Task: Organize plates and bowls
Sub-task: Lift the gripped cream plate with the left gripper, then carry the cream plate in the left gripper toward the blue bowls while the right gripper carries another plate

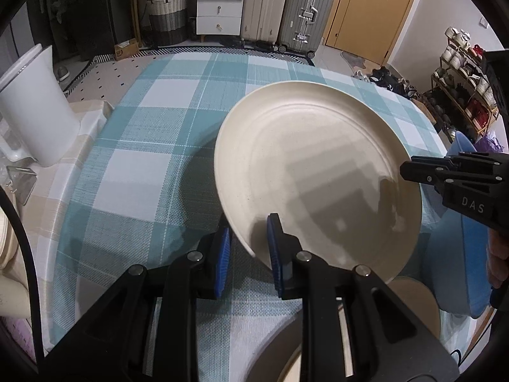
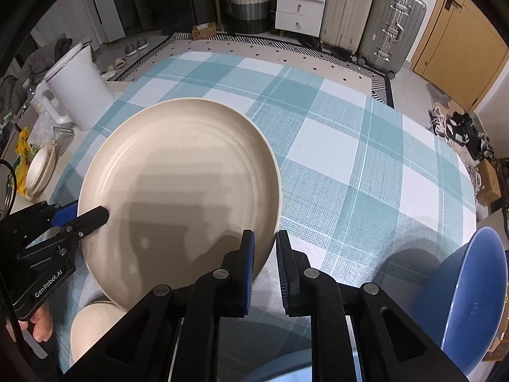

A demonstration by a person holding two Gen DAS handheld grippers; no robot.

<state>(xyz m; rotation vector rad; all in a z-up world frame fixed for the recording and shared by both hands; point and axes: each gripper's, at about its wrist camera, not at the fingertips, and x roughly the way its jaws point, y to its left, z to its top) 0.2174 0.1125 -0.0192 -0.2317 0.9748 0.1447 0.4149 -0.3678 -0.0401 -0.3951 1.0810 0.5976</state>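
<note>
Looking through the left wrist view, the left gripper is clamped on the near rim of a cream plate, one blue pad under the rim and one on top. The plate hangs tilted above the checked teal tablecloth, its face bare, matte and ringed with faint concentric ridges. The right gripper bites the plate's far right rim; its black body reads "DAS". A blue bowl sits just beyond it, with a second cream dish peeking from under the plate. A white jug stands at the left edge; whether anything is in it I cannot tell.

Switching to the right wrist view, the right gripper is pinched on the plate's right rim, the edge caught between its blue pads. The left gripper holds the opposite rim, and "GenRobot.AI" is printed on its side. The blue bowl leans at lower right, its inside bare. Stacked cream bowls rest at far left beside the jug. Another cream dish lies below the plate.
</note>
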